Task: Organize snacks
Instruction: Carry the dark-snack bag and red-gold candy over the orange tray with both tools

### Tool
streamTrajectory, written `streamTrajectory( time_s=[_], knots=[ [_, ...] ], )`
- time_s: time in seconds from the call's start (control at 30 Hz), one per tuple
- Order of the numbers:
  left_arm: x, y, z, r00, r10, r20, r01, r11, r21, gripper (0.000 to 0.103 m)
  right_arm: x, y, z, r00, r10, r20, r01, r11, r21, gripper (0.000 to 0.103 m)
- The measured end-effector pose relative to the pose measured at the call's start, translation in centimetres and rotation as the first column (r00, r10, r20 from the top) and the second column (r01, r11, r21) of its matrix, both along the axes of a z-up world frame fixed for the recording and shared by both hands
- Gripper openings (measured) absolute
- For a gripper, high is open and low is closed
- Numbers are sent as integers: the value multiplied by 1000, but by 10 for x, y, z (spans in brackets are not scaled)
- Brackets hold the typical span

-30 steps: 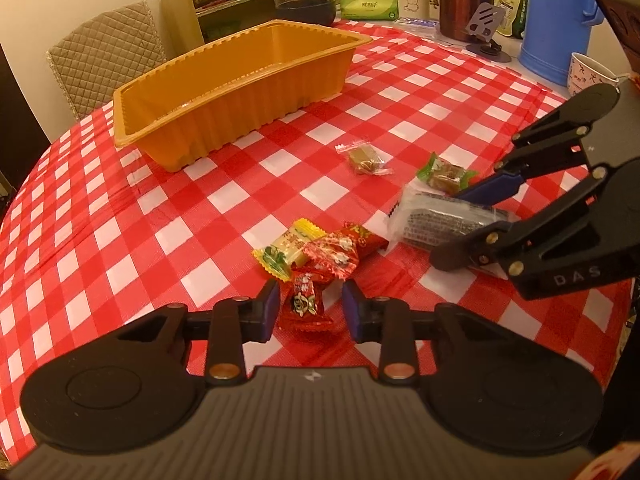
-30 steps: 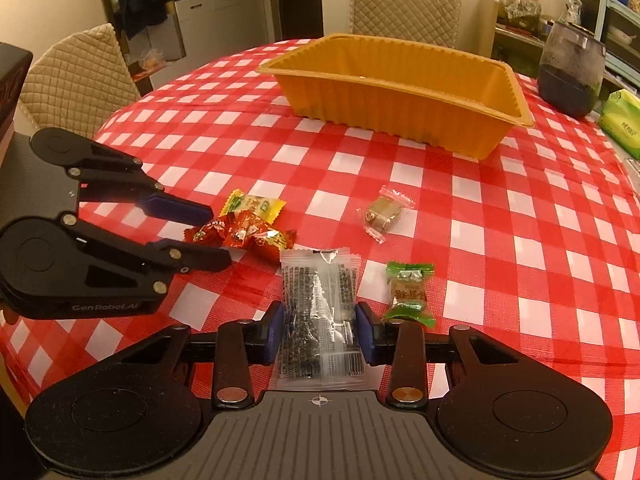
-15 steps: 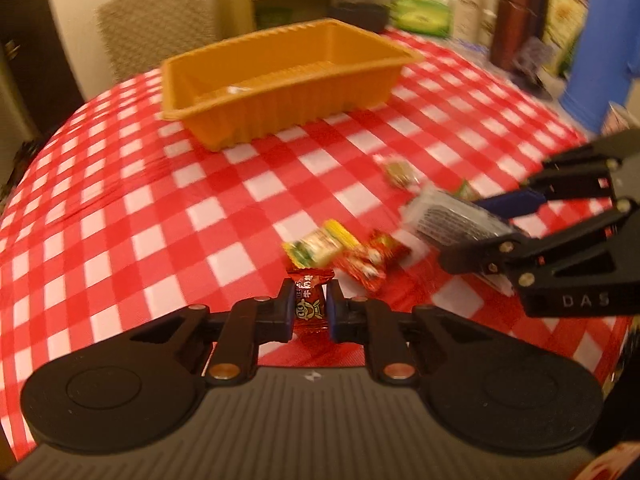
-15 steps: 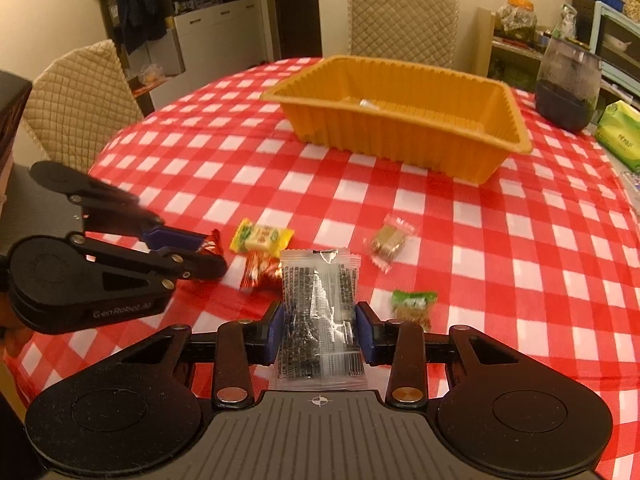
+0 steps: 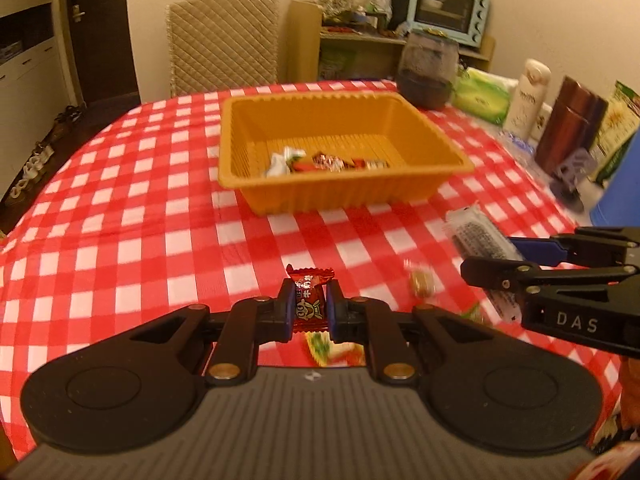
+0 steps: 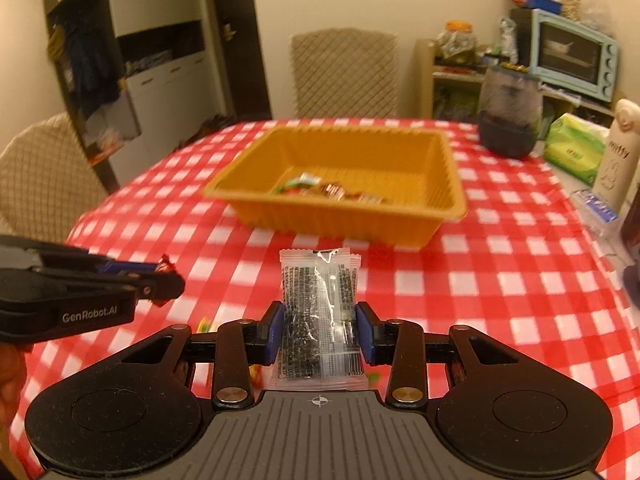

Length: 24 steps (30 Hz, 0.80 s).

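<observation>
The red candy [image 5: 309, 303], crinkly foil with twisted ends, sat pinched between the left gripper [image 5: 308, 307] fingers, lifted clear of the checkered table [image 5: 120, 216]. Only the right wrist view showed the clear packet [image 6: 318, 316] face-on: flat, glossy plastic over dark contents, clamped upright by the right gripper [image 6: 319, 330] fingers. The ribbed orange tray [image 5: 436, 148] ahead already had a few wrapped snacks in it. A tan candy [image 5: 421, 282] lay loose nearby, seen only from the left.

Checked tablecloth [image 5: 120, 208], quilted chair [image 5: 222, 42], blue toaster oven [image 5: 447, 15], dark jar [image 5: 428, 70]
</observation>
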<state>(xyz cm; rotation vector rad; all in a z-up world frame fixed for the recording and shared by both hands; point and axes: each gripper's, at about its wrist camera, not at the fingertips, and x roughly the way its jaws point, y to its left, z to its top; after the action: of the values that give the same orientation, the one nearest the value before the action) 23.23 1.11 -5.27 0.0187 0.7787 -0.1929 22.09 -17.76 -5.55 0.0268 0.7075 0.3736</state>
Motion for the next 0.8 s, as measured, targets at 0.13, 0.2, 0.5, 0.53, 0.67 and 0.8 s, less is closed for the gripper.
streamTrajectory(
  time_s=[0.13, 0.2, 0.5, 0.53, 0.67, 0.8],
  knots=[
    [8, -4, 11, 1000, 10, 19, -10, 1000, -10, 14, 7, 0, 11, 1000, -16, 16, 16, 1000, 9, 39],
    [13, -7, 15, 1000, 12, 26, -12, 1000, -16, 14, 10, 0, 14, 1000, -19, 23, 19, 1000, 11, 39],
    [37, -9, 29, 999, 18, 46, -16, 999, -50, 14, 24, 9, 25, 998, -44, 34, 43, 999, 32, 39],
    [41, -9, 30, 999, 18, 48, -15, 999, -50, 14, 27, 9, 26, 998, -50, 36, 49, 998, 34, 39],
    [54, -5, 33, 998, 19, 54, -16, 998, -61, 14, 38, 8, 31, 996, -76, 41, 74, 996, 46, 39],
    [66, -2, 34, 998, 23, 57, -19, 998, -65, 14, 52, 8, 39, 994, -98, 54, 95, 994, 59, 39]
  ],
)
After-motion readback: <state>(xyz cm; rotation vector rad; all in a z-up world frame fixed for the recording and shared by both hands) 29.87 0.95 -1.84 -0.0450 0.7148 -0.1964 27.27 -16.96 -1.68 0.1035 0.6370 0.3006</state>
